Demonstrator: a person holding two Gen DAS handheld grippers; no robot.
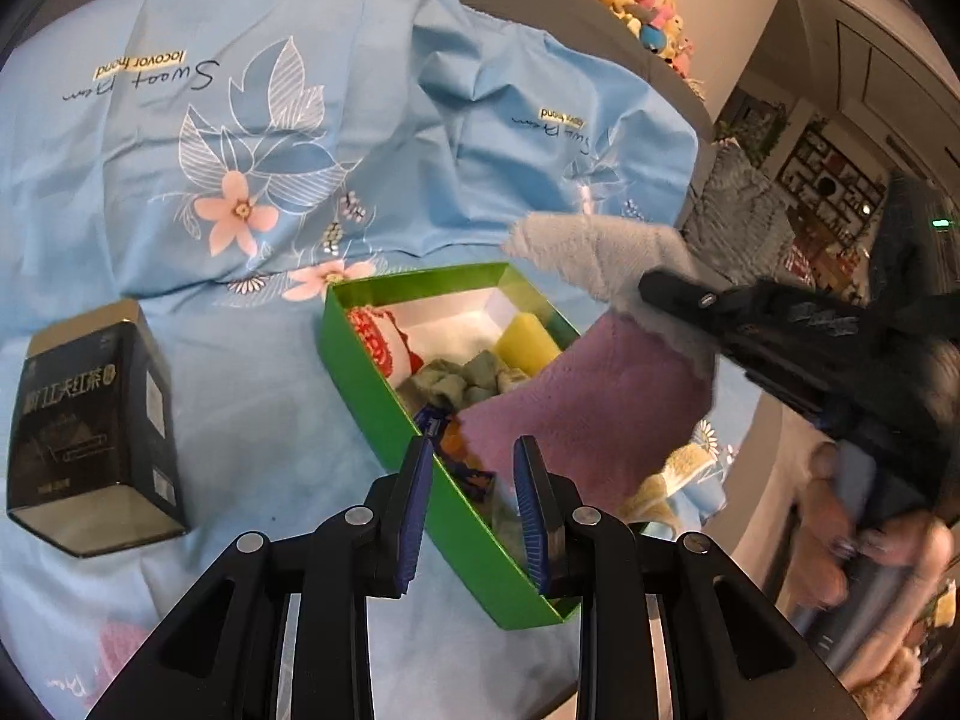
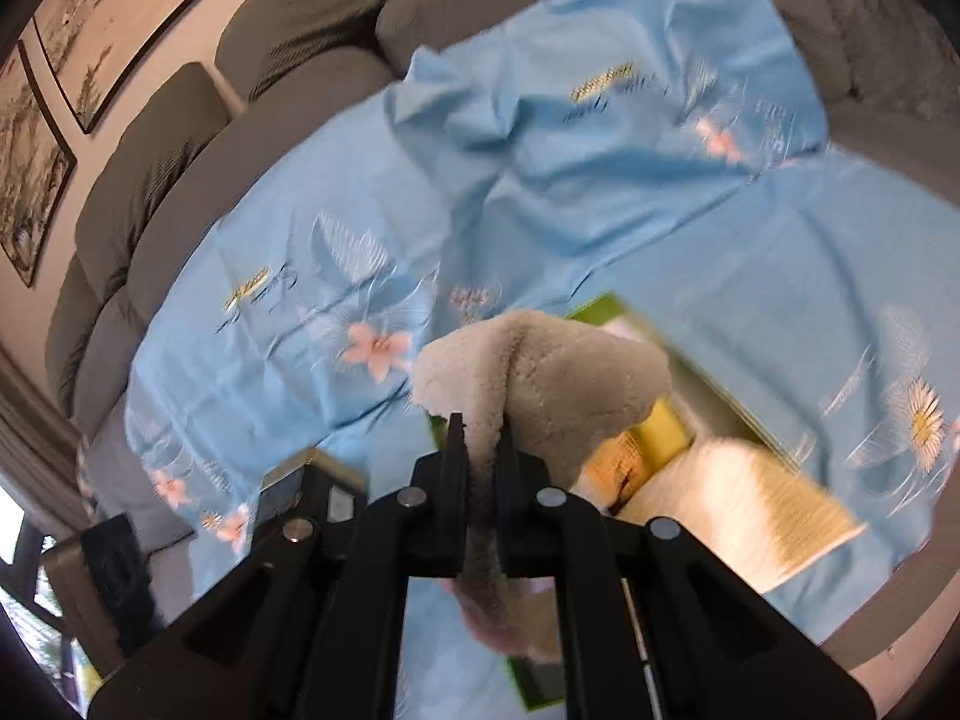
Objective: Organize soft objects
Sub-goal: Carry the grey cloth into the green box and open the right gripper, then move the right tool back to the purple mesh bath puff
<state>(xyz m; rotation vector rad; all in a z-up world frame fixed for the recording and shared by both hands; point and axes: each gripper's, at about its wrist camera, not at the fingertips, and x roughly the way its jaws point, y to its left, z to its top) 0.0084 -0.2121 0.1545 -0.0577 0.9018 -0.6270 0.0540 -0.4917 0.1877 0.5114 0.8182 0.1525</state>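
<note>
A green box lies on the blue floral sheet and holds a red-and-white cloth, a yellow sponge, a grey-green cloth and blue-orange items. My right gripper is shut on a fuzzy pink-and-grey sock and holds it over the box's right side. In the right wrist view the sock's grey end sticks up between the shut fingers, above the blurred box. My left gripper is open and empty, its fingers astride the box's near wall.
A black tea tin stands on the sheet left of the box. A yellow fuzzy item lies right of the box, a pink one at the lower left. Plush toys line the sofa back. Grey sofa cushions ring the sheet.
</note>
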